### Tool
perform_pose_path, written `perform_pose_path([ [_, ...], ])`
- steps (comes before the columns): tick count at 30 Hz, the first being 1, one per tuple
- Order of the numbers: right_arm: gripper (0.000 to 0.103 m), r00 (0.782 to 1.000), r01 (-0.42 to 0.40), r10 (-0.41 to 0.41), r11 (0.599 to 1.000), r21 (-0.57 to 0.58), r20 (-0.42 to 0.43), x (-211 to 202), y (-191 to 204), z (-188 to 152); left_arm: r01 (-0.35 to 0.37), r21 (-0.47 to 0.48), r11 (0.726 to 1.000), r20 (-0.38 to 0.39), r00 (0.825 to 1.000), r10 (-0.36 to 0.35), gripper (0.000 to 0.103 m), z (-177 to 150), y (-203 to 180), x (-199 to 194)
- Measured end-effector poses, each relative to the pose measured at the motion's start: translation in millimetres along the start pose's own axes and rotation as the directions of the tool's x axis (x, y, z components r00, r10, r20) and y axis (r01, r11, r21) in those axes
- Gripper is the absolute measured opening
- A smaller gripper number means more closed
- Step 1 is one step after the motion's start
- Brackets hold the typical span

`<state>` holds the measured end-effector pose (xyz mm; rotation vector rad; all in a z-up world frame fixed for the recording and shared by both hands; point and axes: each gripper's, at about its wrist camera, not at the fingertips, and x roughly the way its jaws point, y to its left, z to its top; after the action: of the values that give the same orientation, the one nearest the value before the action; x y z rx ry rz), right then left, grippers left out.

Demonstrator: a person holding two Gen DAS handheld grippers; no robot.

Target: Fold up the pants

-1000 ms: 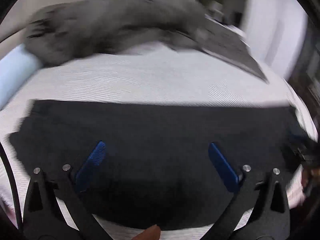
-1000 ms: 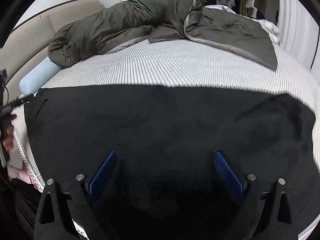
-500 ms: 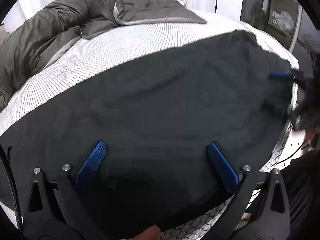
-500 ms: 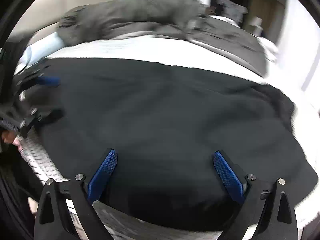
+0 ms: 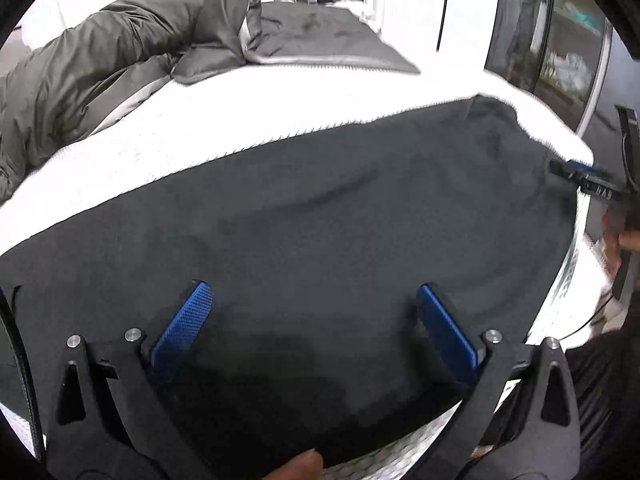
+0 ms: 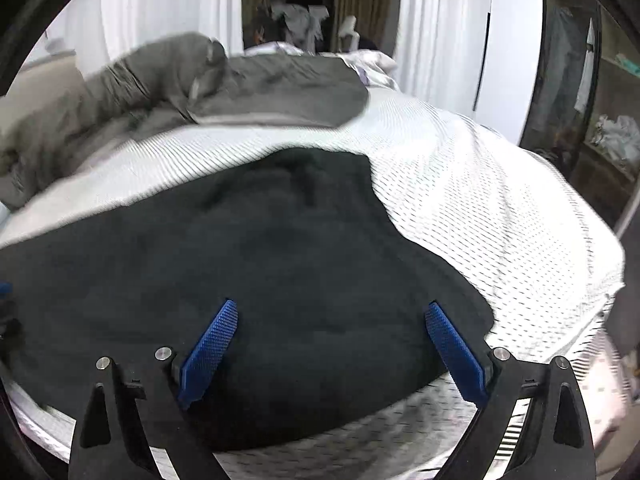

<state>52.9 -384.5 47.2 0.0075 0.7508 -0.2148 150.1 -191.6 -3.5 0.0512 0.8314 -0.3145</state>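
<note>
Pants: the pants (image 5: 320, 232) lie flat and spread on the bed (image 5: 240, 120), along its near edge, well short of the duvet (image 5: 132, 40).
Long axis: runs crosswise to both pairs of fingers, from the left gripper's end toward the right gripper's end.
Left gripper: the left gripper (image 5: 312, 320) hovers low over the pants near the bed's edge, fingers spread wide, nothing between them.
Right gripper: the right gripper (image 6: 332, 340) sits over the other end, where the cloth bunches into a rounded lobe; fingers wide apart and empty. Which end is the waist is probably not readable from these blurred views.
Nearer hand: each is nearest its own end, so a lengthwise fold looks like a two-handed pinch.
Materials: pants are dark, soft, matte knit with shallow creases; bed cover is white, ribbed mesh; duvet is grey, puffy, crumpled.
</note>
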Motion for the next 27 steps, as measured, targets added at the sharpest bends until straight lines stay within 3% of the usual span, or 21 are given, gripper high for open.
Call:
perform_pose_path([
  [2, 0.074, 0.995, -0.101, 0.101, 0.995, 0.013, -0.014, 2, 17, 5, 0.034, -0.001, 0.999, -0.019, 0.999, -0.034, 0.102, 6, -3, 5],
  [4, 0.064, 0.988, -0.155, 0.154, 0.987, -0.031, -0.032, 9, 38, 10, 0.065, 0.009, 0.998, -0.051, 0.997, -0.064, 0.102, 6, -11, 16],
  [6, 0.063, 0.981, -0.185, 0.174, 0.971, -0.150, -0.083, 24, 73, 14, 0.045, 0.038, 0.998, -0.086, 0.995, -0.041, 0.102, 4, -20, 28],
  [9, 0.063, 0.990, -0.051, 0.007, 0.951, -0.305, -0.143, 53, 99, 9, 0.043, 0.032, 0.999, -0.091, 0.995, -0.040, 0.103, 2, -18, 38],
  [11, 0.060, 0.988, 0.071, -0.108, 0.952, -0.298, -0.110, 53, 85, 10, 0.050, 0.026, 0.998, -0.089, 0.995, -0.048, 0.103, 1, -14, 39],
  [12, 0.053, 0.986, 0.103, -0.136, 0.955, -0.279, -0.100, 50, 73, 12, 0.053, 0.021, 0.998, -0.087, 0.995, -0.051, 0.103, 0, -13, 38],
  [13, 0.045, 0.988, 0.076, -0.104, 0.970, -0.232, -0.112, 49, 61, 16, 0.052, 0.015, 0.999, -0.086, 0.995, -0.050, 0.103, -1, -11, 38],
  [14, 0.043, 0.989, 0.032, -0.057, 0.983, -0.179, -0.134, 51, 51, 17, 0.054, 0.017, 0.998, -0.085, 0.995, -0.053, 0.103, -3, -10, 37],
  [18, 0.045, 0.991, 0.027, -0.056, 0.975, -0.223, -0.123, 49, 60, 14, 0.051, 0.016, 0.999, -0.089, 0.995, -0.050, 0.103, -4, -6, 36],
  [20, 0.048, 0.995, -0.045, 0.032, 0.989, -0.140, -0.095, 35, 50, 24, 0.053, 0.009, 0.999, -0.092, 0.994, -0.051, 0.103, -5, -4, 33],
  [21, 0.051, 0.996, -0.049, 0.042, 0.994, -0.095, -0.072, 30, 40, 29, 0.049, 0.010, 0.999, -0.092, 0.995, -0.048, 0.103, -4, -5, 34],
  [23, 0.068, 0.999, -0.006, 0.006, 1.000, -0.013, -0.042, 24, 20, 43, 0.045, 0.010, 0.999, -0.089, 0.995, -0.044, 0.103, -4, -5, 35],
  [27, 0.070, 0.994, -0.010, 0.021, 0.995, 0.099, -0.104, 59, -17, 75, 0.049, 0.012, 0.999, -0.089, 0.995, -0.048, 0.103, -4, -5, 37],
])
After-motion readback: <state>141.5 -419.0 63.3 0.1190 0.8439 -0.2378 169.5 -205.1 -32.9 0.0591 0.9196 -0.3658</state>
